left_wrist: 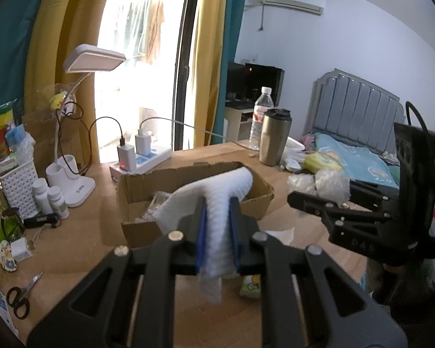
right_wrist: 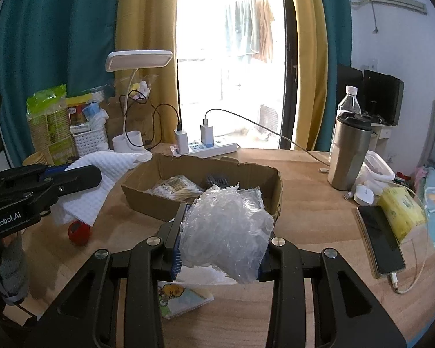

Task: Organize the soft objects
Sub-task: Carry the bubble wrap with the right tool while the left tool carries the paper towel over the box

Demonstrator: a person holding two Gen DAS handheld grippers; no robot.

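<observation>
My left gripper is shut on a white foam sheet, which hangs over the near edge of an open cardboard box. The same sheet and left gripper show at the left of the right wrist view. My right gripper is shut on a crumpled wad of clear bubble wrap, held above the table just in front of the cardboard box. That wad and the right gripper appear at the right of the left wrist view. The box holds some packed items.
On the wooden table stand a steel tumbler, a water bottle, a power strip, a desk lamp and a white basket. A phone, yellow tissue pack, red ball, scissors and small booklet lie about.
</observation>
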